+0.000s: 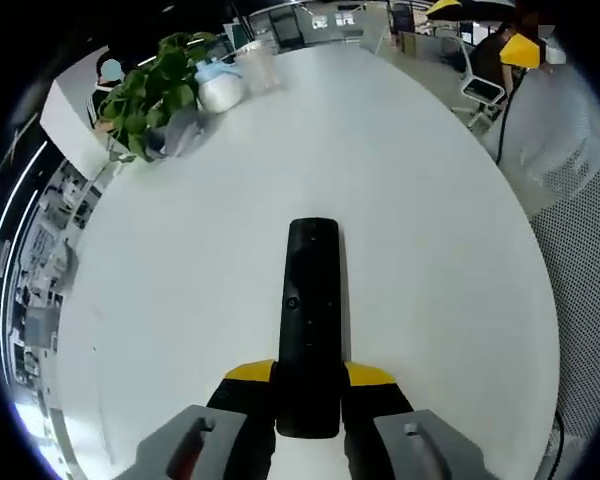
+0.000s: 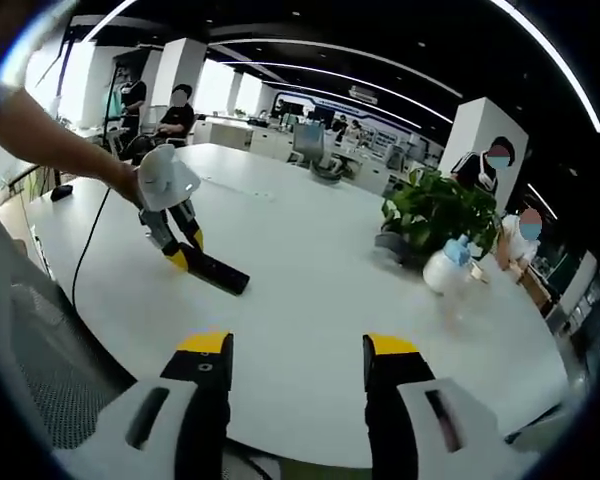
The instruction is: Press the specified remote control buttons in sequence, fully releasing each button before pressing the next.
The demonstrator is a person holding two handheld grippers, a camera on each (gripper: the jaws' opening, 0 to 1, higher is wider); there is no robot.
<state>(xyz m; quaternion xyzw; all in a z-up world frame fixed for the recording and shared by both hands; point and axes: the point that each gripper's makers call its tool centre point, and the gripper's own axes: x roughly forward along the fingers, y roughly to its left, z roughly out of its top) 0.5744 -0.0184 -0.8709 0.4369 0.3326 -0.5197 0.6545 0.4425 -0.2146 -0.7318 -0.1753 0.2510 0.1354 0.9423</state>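
Remote (image 1: 311, 320) clamped in left tongs (image 1: 309, 378) over white office table (image 1: 180, 270), right tongs (image 2: 295, 362) apart.

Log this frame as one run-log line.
left gripper: shut on remote control | remote: flat on white table | right gripper: open, empty, hovering apart | no button pressed now

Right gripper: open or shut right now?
Open. The right gripper shows a wide empty gap, hovering above the white table, away from the remote.
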